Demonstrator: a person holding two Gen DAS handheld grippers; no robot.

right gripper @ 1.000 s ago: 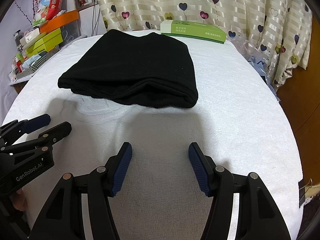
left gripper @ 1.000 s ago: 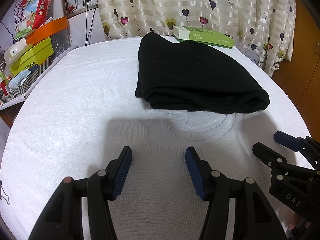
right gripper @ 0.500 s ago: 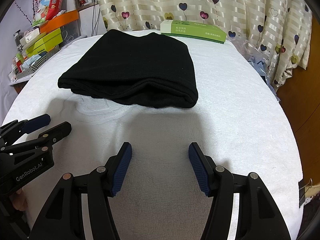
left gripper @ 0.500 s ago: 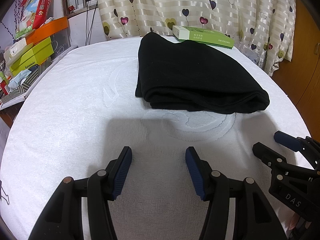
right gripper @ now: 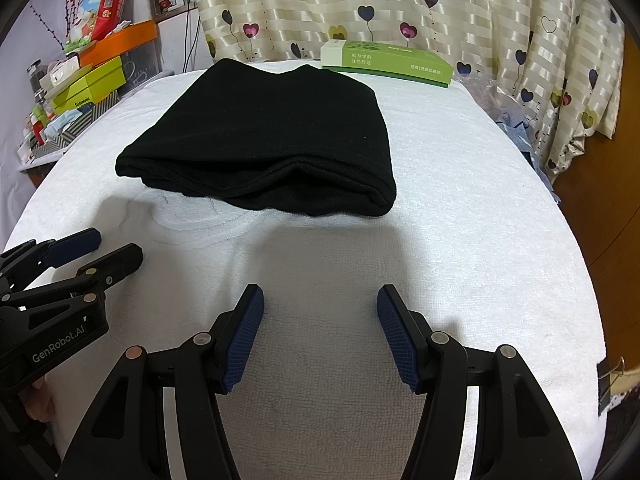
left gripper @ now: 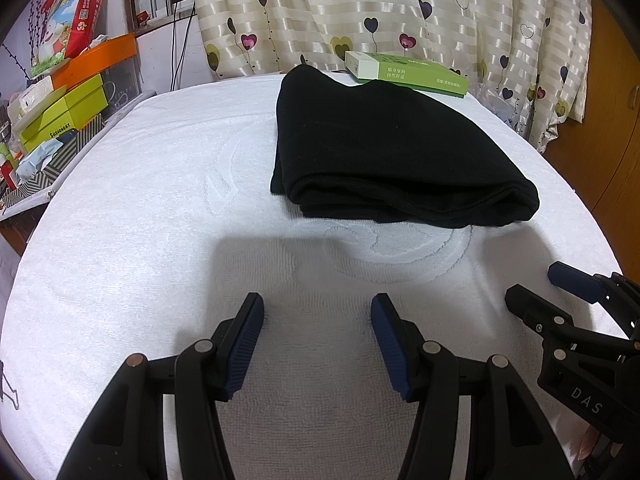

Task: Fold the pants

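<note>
Black pants [left gripper: 392, 152] lie folded in a compact stack on the white towel-covered table [left gripper: 140, 208], far of both grippers; they also show in the right wrist view [right gripper: 272, 148]. My left gripper [left gripper: 317, 336] is open and empty, low over the towel near the front edge. My right gripper [right gripper: 320, 328] is open and empty, beside it to the right. The right gripper shows at the right of the left wrist view [left gripper: 560, 292]. The left gripper shows at the left of the right wrist view [right gripper: 104, 250].
A green and white box [left gripper: 404, 74] lies at the table's far edge, touching the pants. Stacked boxes and clutter [left gripper: 60, 108] stand on the left. A heart-patterned curtain [left gripper: 400, 12] hangs behind. A wooden cabinet [left gripper: 600, 128] is on the right.
</note>
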